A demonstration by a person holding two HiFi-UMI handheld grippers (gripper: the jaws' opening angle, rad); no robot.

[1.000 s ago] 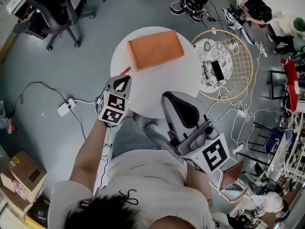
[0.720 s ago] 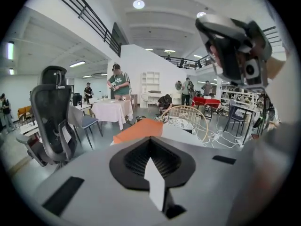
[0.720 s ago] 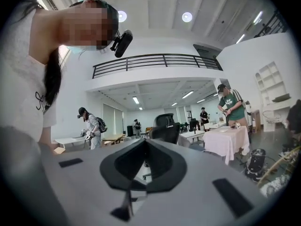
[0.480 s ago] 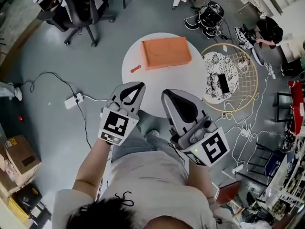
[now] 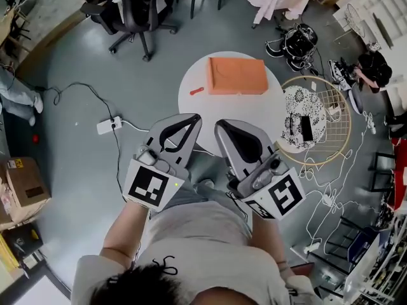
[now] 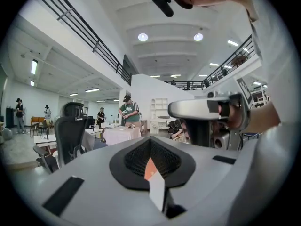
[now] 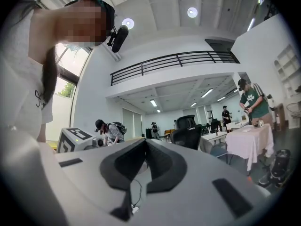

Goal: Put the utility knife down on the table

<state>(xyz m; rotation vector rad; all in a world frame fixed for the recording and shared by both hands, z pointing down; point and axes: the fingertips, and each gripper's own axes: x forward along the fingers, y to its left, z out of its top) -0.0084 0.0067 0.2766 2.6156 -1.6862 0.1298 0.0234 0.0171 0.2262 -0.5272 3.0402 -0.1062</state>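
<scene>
The utility knife [image 5: 196, 91], small and red, lies on the round white table [image 5: 254, 110] near its left edge, next to an orange box [image 5: 236, 75]. My left gripper [image 5: 189, 118] hangs shut and empty in front of the table, well short of the knife. My right gripper [image 5: 222, 127] is beside it, also shut and holding nothing. In the left gripper view the jaws [image 6: 150, 139] meet, and a sliver of the orange box [image 6: 149, 168] and white table shows through the gap behind the tips. The right gripper view shows its shut jaws [image 7: 145, 141] with only floor and cable behind them.
A round wire rack [image 5: 318, 116] with a patterned cloth and a dark phone stands right of the table. On the floor lie a power strip [image 5: 106, 126] with cable, bags [image 5: 296, 42] and a cardboard box [image 5: 22, 183]. An office chair [image 5: 137, 5] stands beyond.
My left gripper has drawn back from beside the knife at the table's left edge. Both grippers now sit closer to my body, and the view has risen, so the table looks farther off.
</scene>
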